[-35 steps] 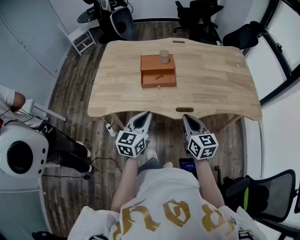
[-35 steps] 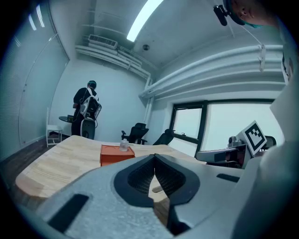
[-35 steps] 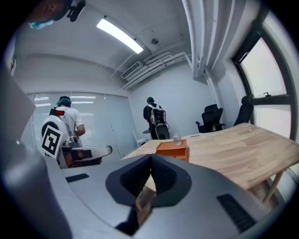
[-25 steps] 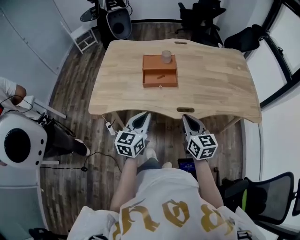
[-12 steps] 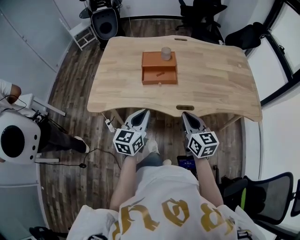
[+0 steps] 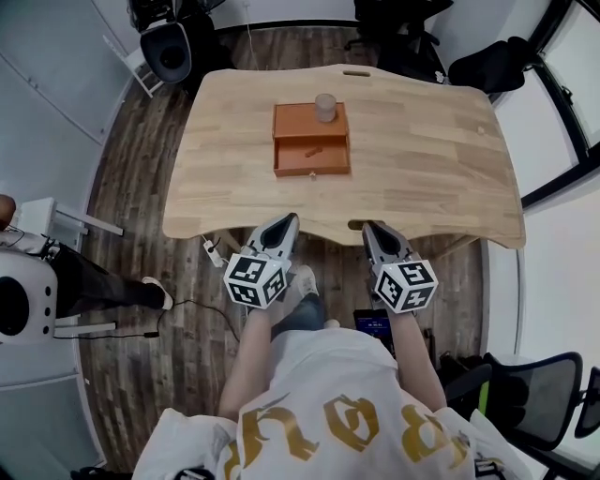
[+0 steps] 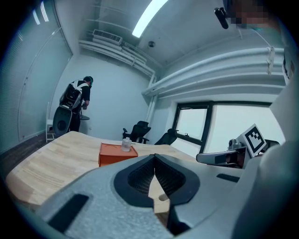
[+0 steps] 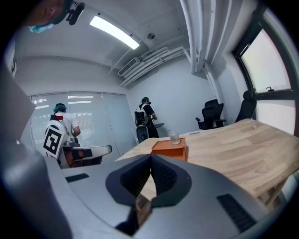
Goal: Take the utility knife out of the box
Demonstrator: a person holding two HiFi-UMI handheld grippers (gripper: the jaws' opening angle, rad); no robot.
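An orange box [image 6: 310,140] stands mid-table on the wooden table [image 6: 422,159], its lower drawer pulled out toward me. In the drawer lies a small orange-brown utility knife [image 6: 312,152]. A small clear jar [image 6: 324,106] sits on the box top. My left gripper [image 6: 287,219] and right gripper [image 6: 369,228] hover at the table's near edge, well short of the box, both shut on nothing. The left gripper view has the box [image 7: 116,154] and jar [image 7: 125,144] past its jaws, and so does the right gripper view, with the box [image 8: 170,148] and jar [image 8: 174,137].
Office chairs [image 6: 403,28] stand behind the table, and another chair [image 6: 525,403] is at my right. A person [image 6: 56,272] is on the left floor. A power strip [image 6: 211,251] lies under the table's near edge. People [image 8: 145,119] stand at the room's far end.
The view has shifted closer to the table. Both grippers have come forward to the table's near edge and stay shut. The box has not moved.
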